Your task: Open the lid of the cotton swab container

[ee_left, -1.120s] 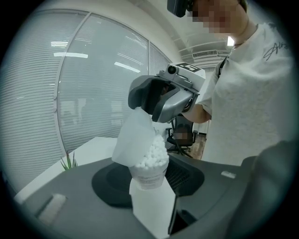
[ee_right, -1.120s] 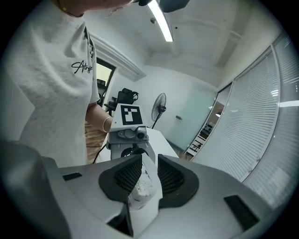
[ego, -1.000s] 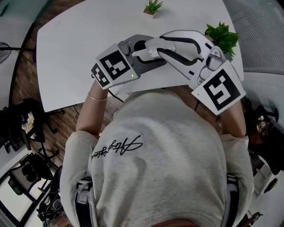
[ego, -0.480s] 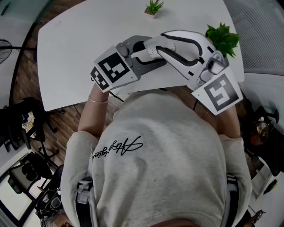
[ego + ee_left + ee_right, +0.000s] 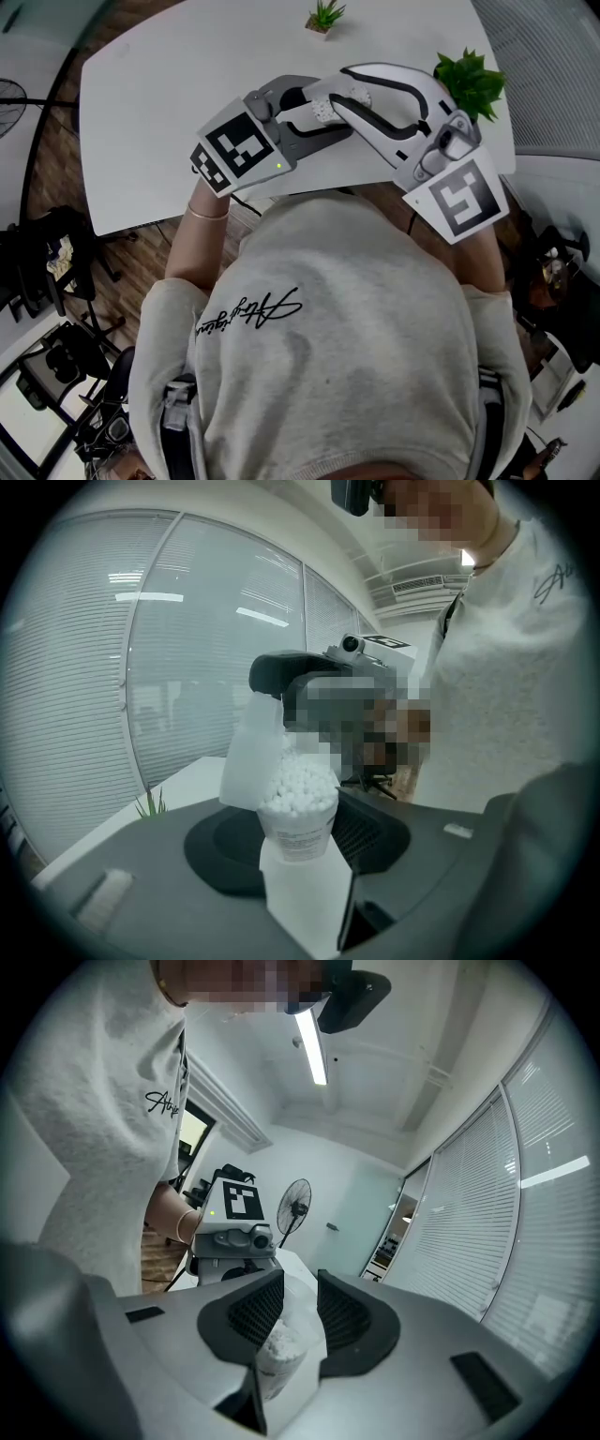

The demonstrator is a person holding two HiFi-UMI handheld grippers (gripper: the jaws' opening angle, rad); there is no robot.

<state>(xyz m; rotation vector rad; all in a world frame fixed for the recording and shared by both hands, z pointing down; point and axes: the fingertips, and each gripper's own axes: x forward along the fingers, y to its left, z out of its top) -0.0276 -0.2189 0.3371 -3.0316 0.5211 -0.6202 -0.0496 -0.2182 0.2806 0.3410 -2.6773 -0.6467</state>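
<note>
A small clear cotton swab container point(image 5: 298, 819), packed with white swab heads, stands upright between the pads of my left gripper point(image 5: 298, 844), which is shut on it. Its translucent lid point(image 5: 249, 754) is tipped up and back on the left side, leaving the mouth uncovered. My right gripper point(image 5: 300, 1307) is shut on that lid point(image 5: 302, 1309), with the container point(image 5: 277, 1352) just below its jaws. In the head view both grippers meet over the table's near edge, the left gripper point(image 5: 298, 99) against the right gripper point(image 5: 321, 105), and they hide the container there.
The white table point(image 5: 159, 103) carries a small potted plant point(image 5: 323, 14) at the far edge and a larger one point(image 5: 469, 80) at the right. A standing fan point(image 5: 292, 1206) and window blinds point(image 5: 84, 667) surround the area. Chairs stand on the floor at left point(image 5: 47, 262).
The right gripper has tilted slightly, its marker cube shifting a little. The left gripper has stayed put with the container.
</note>
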